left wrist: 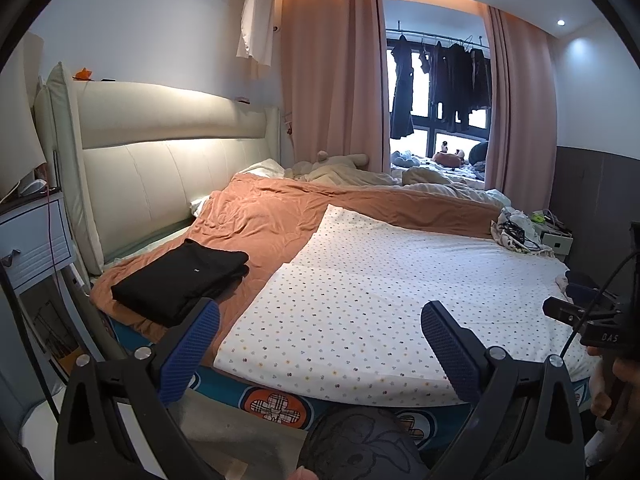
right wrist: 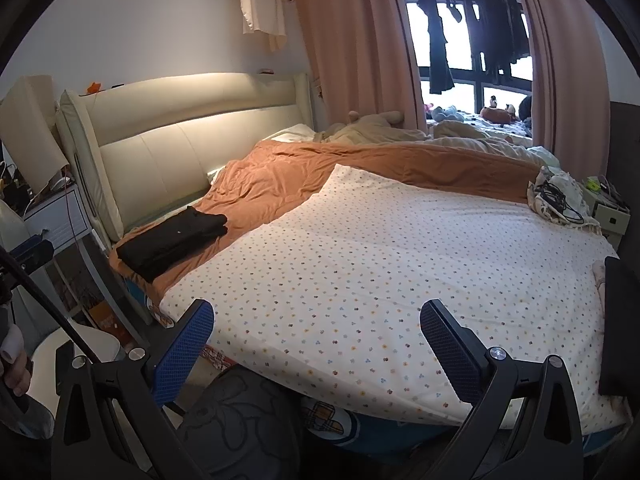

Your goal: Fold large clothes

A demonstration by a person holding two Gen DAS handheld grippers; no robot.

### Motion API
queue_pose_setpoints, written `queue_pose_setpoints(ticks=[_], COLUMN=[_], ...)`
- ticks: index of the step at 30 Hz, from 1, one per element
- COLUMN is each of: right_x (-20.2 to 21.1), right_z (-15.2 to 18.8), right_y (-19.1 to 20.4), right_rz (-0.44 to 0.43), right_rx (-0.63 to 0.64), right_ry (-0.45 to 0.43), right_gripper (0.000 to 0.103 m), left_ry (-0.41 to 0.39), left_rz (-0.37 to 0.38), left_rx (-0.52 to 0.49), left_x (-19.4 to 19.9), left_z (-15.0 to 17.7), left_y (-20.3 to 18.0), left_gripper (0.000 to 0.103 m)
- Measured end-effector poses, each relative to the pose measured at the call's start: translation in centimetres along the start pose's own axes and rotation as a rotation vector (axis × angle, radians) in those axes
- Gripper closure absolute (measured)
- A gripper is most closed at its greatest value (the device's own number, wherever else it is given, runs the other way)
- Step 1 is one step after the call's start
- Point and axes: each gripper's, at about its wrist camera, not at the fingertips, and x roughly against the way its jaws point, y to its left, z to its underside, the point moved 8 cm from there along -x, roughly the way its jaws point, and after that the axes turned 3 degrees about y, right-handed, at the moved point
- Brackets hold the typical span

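Both tools hang at the bed's near edge with nothing between their fingers: the left hand-held gripper is spread wide, and the right hand-held gripper is likewise spread, each poised over the spotted white sheet that lies flat directly ahead of them. That sheet appears laid out as a working surface, presumably to receive the next garment. The only garment seen in a finished state is the folded black garment, resting ahead and to the left of the left hand-held gripper on the orange blanket, set aside clear of the working area. Dark clothes hang on a rail at the window, far ahead. A crumpled heap with cables sits ahead to the right; its contents cannot be made out. No unfolded large garment is identifiable within reach, and a dark patterned shape below, between the fingers, is cut off.
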Motion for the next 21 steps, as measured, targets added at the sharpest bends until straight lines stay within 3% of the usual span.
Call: queue_pose_setpoints(ticks=[21], right_x=[0.35], right_z=[0.22], right_y=[-0.08], right_rz=[0.039], right_rx=[-0.001], right_ry=[-0.007], right_gripper=[0.000], left_ry=[0.019], left_rz=[0.031], left_rx=[0.045], left_x=[-0.62], left_z=[1.04], left_y=[0.58], left_gripper=[0.000])
